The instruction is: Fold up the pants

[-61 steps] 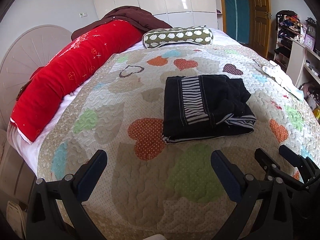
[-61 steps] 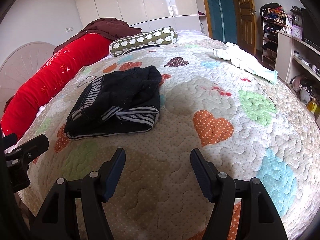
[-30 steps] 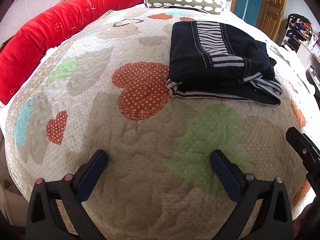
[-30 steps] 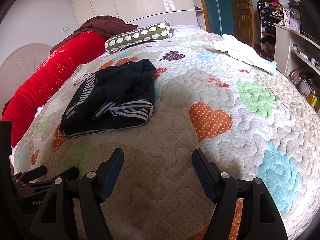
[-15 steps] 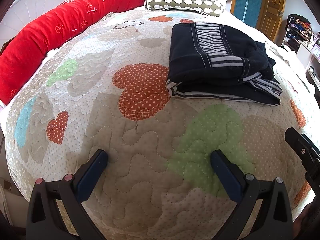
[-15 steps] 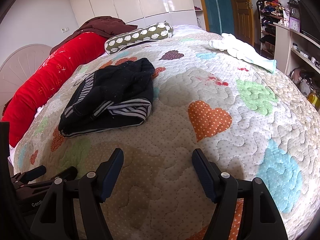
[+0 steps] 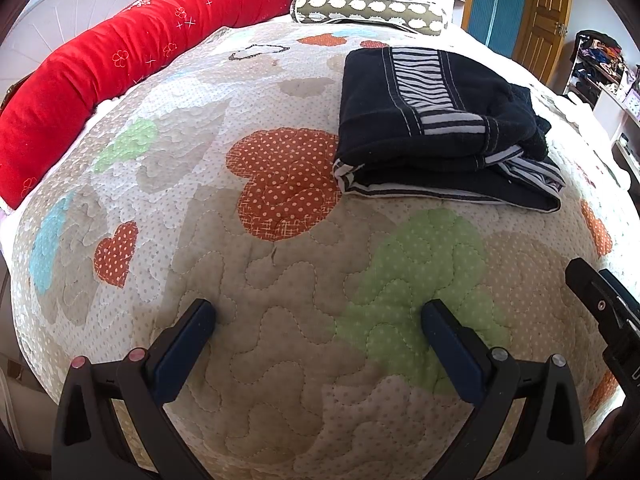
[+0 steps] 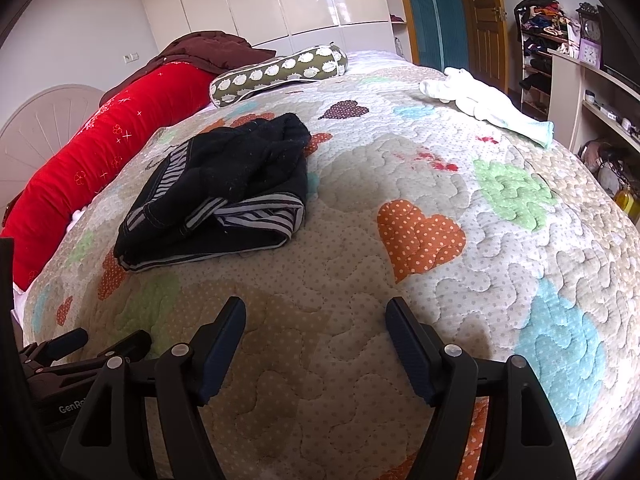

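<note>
Right wrist: white cloth (image 8: 486, 105) past pants (image 8: 224, 184); left misses it.

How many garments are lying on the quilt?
2: the folded black pants toward the red bolster side, and a white garment at the far right edge. Others may lie outside the views.

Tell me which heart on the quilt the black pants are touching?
The big orange dotted heart: the folded black pants overlap its right edge. The small orange heart lies well apart, toward the quilt's left side.
</note>
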`<state>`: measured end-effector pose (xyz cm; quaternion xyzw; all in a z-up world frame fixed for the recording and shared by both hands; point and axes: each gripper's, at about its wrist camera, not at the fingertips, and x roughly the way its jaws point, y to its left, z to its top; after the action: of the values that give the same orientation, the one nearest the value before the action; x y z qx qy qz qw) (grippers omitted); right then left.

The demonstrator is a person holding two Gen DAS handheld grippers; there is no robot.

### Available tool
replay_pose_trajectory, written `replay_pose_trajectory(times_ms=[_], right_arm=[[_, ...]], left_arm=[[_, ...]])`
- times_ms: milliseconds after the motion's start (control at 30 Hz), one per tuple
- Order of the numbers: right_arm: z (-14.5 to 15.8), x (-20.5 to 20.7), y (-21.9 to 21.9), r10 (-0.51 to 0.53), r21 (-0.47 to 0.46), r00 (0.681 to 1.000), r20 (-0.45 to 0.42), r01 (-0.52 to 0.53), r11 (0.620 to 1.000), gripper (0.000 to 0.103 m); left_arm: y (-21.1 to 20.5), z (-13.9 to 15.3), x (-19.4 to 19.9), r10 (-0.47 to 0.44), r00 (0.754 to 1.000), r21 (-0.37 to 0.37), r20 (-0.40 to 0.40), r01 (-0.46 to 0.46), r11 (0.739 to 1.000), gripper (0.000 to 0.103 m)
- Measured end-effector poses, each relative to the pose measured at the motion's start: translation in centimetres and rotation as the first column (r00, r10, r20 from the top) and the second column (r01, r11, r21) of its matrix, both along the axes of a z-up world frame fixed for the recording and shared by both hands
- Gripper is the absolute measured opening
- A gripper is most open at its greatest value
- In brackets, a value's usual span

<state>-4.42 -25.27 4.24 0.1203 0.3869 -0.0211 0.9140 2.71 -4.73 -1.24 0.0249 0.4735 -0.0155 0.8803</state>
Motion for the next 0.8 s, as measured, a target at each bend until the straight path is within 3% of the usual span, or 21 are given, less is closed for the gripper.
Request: replay_pose_trajectory(times_ms=[800], right_arm=[[-0.15,0.07,0.04,0.005,-0.007,1.000,0.002,-0.005,1.000,0.079]], left_arm=[[-0.05,-0.02,-0.18,-0.002,1.000,0.001,0.004,0.002,1.000,0.103]])
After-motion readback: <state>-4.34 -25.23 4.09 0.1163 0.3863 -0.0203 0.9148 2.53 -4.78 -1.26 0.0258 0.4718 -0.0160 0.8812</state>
